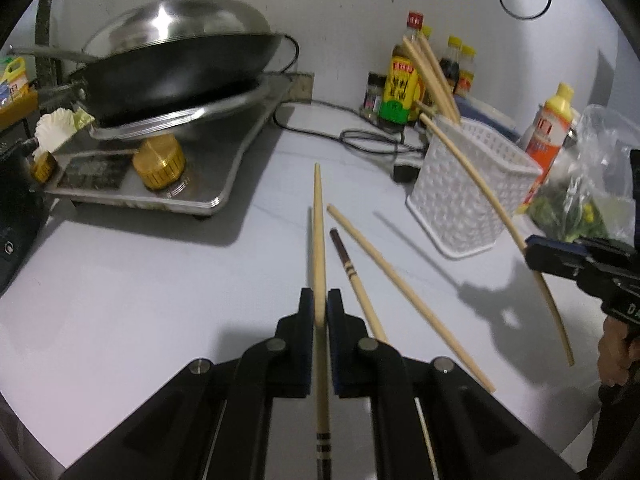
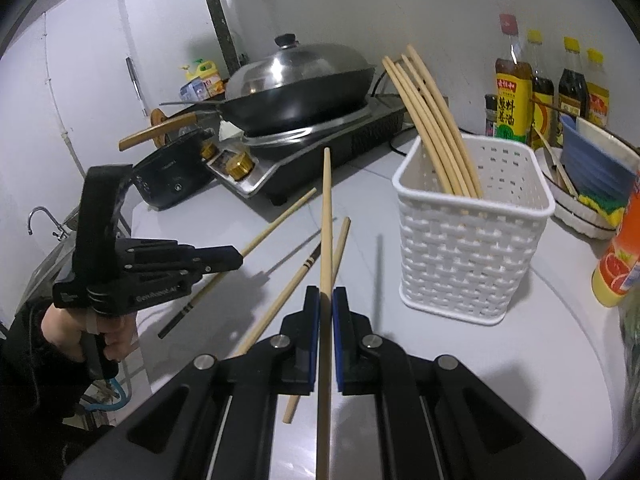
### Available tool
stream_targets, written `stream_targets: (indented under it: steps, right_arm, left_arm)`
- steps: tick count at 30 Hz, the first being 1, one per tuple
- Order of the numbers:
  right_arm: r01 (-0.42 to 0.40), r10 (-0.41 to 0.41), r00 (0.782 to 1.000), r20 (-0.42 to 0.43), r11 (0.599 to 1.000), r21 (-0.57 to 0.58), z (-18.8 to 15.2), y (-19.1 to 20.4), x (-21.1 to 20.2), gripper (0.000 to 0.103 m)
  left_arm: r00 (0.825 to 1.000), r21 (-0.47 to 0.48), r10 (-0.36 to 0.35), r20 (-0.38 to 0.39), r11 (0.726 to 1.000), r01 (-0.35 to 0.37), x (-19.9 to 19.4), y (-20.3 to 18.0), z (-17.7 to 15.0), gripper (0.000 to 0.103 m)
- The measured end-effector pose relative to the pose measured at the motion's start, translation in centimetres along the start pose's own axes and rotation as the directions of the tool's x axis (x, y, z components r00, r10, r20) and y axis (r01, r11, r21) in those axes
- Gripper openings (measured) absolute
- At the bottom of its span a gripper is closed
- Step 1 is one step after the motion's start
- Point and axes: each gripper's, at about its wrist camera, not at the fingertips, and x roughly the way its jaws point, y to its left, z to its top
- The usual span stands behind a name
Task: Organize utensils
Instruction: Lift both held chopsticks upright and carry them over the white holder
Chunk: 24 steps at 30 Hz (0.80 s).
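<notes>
Two hand-held black grippers work over a pale grey kitchen counter [image 1: 160, 280], each clamped on one chopstick. At the back left, a black wok with a domed steel lid [image 2: 296, 80] sits on a steel tabletop stove [image 1: 224, 168]. To the right stands a white perforated plastic basket [image 2: 472, 248], already holding a bundle of pale wooden chopsticks [image 2: 432, 120] that lean toward the wok. Behind the basket is a row of sauce bottles with yellow caps [image 2: 560, 88].

The left gripper [image 1: 320, 304] has its jaws closed on a pale chopstick with dark bands at its thick end [image 1: 318, 232], held low over the counter and well apart from the basket. The right gripper [image 2: 326, 300] is closed on a plain pale chopstick [image 2: 327, 208], lifted clear of the counter just left of the basket, its far tip not yet above the rim. Two loose chopsticks [image 1: 380, 264] lie on the counter between the grippers, one plain and one with a dark banded end.

The likely risks: each chopstick is pinched at a single point along its length, so it may pivot or slip as it tilts upright. A tip catching the basket's rim or the leaning bundle could tip the light basket or knock sticks out.
</notes>
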Motion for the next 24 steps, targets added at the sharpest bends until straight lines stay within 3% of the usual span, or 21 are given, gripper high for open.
stream_targets:
  steps: [14, 24]
  right_arm:
    - [0.020, -0.018, 0.997, 0.077, 0.999, -0.037, 3.7, 0.4, -3.2, 0.006]
    - [0.081, -0.069, 0.987, 0.144, 0.993, -0.082, 7.5, -0.8, -5.6, 0.006]
  left_arm:
    - [0.988, 0.001, -0.035, 0.153, 0.999, 0.036, -4.4, -0.4, 2.8, 0.006]
    - [0.977, 0.009, -0.055, 0.205, 0.999, 0.054, -6.0, -0.8, 4.5, 0.006]
